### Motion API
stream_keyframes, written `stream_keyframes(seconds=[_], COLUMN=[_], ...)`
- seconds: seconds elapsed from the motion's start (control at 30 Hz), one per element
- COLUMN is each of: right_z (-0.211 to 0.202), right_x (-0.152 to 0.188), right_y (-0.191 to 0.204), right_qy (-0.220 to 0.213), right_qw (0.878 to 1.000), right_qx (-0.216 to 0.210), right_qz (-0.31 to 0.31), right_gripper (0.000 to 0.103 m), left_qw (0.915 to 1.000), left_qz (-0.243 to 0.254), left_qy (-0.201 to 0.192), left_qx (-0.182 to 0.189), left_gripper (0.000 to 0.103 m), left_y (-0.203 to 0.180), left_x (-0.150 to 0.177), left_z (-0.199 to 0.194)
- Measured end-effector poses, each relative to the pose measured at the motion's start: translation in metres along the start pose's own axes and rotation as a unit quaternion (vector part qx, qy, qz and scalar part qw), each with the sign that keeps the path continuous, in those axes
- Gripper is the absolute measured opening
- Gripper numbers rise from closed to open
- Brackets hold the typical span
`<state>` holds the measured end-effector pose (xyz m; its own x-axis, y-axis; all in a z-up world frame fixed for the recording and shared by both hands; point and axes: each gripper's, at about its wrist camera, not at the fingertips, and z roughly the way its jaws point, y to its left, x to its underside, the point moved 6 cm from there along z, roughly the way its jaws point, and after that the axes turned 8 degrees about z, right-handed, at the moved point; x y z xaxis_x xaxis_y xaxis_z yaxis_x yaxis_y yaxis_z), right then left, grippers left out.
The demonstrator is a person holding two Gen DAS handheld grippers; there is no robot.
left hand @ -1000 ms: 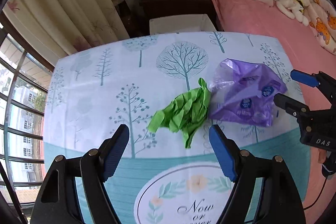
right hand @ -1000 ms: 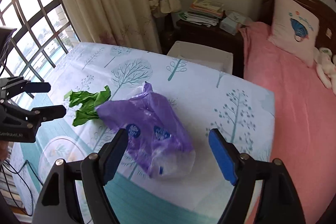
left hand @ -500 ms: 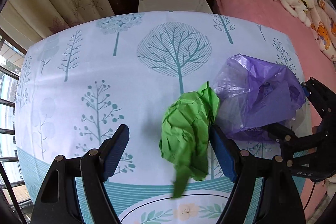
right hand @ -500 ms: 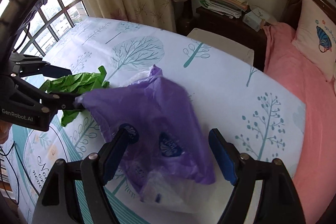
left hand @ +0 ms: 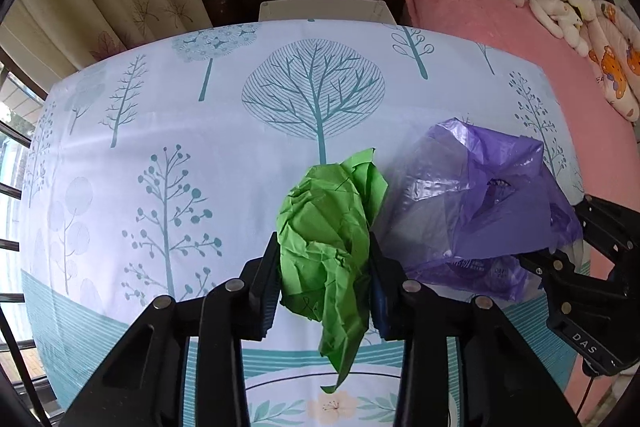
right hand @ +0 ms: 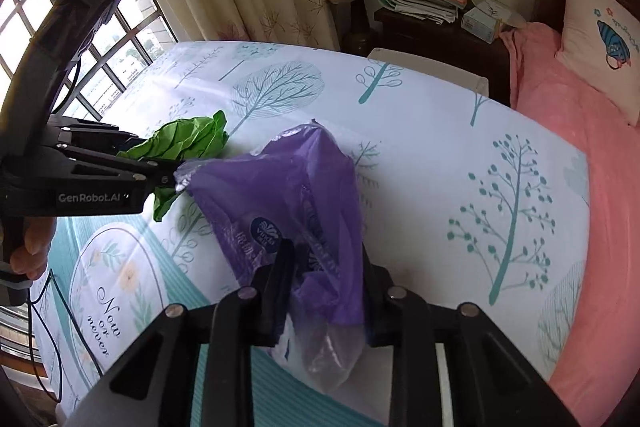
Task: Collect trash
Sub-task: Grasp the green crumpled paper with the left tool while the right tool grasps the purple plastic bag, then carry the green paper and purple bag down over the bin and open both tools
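Observation:
My left gripper [left hand: 325, 267] is shut on a crumpled green paper [left hand: 332, 227], pinched between its blue-padded fingers on the tree-print tablecloth [left hand: 180, 131]. The green paper also shows in the right wrist view [right hand: 188, 139], held by the left gripper [right hand: 160, 169]. My right gripper [right hand: 325, 267] is shut on a purple plastic bag [right hand: 288, 187] with a round logo; a clear part hangs below. In the left wrist view the purple bag [left hand: 480, 199] lies right of the green paper, with the right gripper [left hand: 560, 255] clamped on its far side.
A white bin [left hand: 324, 11] stands past the table's far edge. Behind it is a dark nightstand [right hand: 432, 31] with stacked books. A pink bed [right hand: 580, 115] with a pillow lies to the right. Curtains and a barred window [right hand: 80, 27] are to the left.
Both grippers moved in and closed: the left from open around the green paper to pinching it, the right from open over the purple bag to gripping it.

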<state>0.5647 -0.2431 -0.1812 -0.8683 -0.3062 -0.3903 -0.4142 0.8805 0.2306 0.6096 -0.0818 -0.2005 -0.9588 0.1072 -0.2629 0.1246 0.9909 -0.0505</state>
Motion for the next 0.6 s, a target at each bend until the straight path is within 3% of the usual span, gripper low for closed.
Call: stream_keyframes(seconds=[0.3,0.6], right_z=[-0.043,-0.114], right_x=[0.035,0.087], right_y=[0.012,0.072], right_qy=[-0.012,-0.044], right_qw=[0.998,0.993], right_qx=[0.015,0.022], right_qz=[0.056,0.111], right_gripper=[0.021,0.020], left_qw=[0.9980,0.9966], left_qz=[0.013,0.031], left_qy=[-0.023,-0.070], left_qx=[-0.057,-0.031], left_gripper=[0.034,0.034], left_y=[-0.004,-0.002], left_x=[0.043,0.118], left_z=[-0.054,-0.148])
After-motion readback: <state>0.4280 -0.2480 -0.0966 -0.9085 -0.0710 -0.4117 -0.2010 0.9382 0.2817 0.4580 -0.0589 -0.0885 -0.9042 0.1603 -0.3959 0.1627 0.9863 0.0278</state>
